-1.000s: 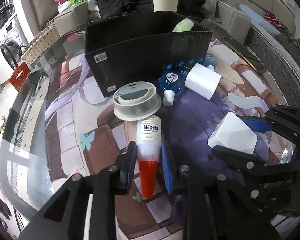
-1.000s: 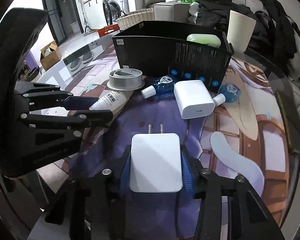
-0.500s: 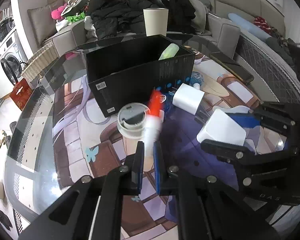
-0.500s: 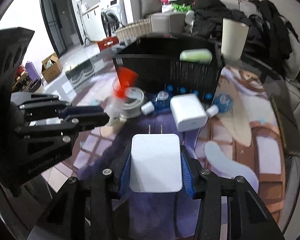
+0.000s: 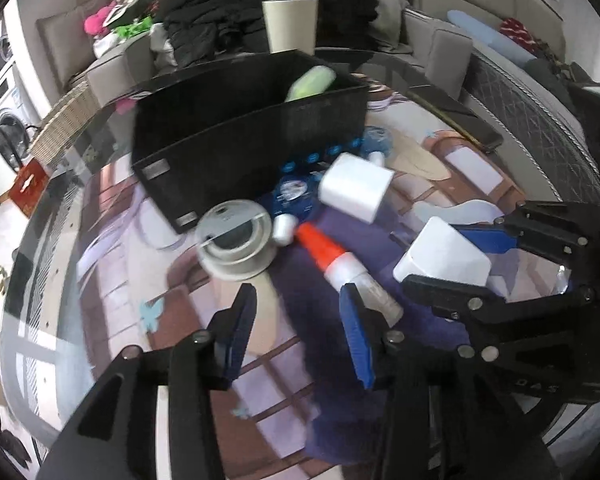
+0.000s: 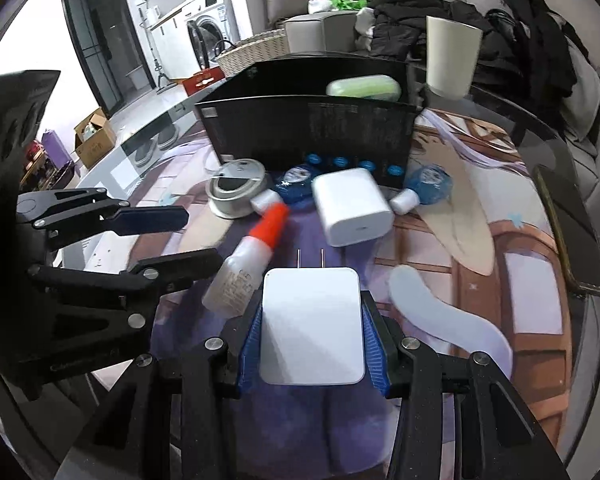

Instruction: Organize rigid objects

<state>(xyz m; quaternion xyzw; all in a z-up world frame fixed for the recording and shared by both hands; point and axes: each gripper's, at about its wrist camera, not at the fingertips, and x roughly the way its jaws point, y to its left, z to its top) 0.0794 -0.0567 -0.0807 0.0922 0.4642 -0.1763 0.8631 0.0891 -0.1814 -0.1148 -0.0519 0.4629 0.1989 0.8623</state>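
The left gripper (image 5: 296, 320) has just been opening; its fingers stand moderately apart with nothing between them, and the white plastic glue bottle with the orange cone cap (image 5: 346, 266) lies loose on the printed tabletop (image 5: 112, 280), its base just outside the right-hand finger. It looks light, stiff and smooth, likely to roll or squirt out of a pinch on the tapered cap, so the straight body is probably the better place to grip. The right gripper (image 6: 312, 334) is closed on the flat sides of a white rectangular plug charger (image 6: 311, 326), prongs forward; that block is rigid and square-sided, an easy hold. Counted on the tabletop: one glue bottle, two white chargers including the loose cube (image 6: 352, 206), two small round blue bottles with white caps (image 6: 428, 186), one grey round tin (image 6: 236, 192), one black open box (image 6: 312, 132) holding a pale green oblong item (image 6: 364, 87).
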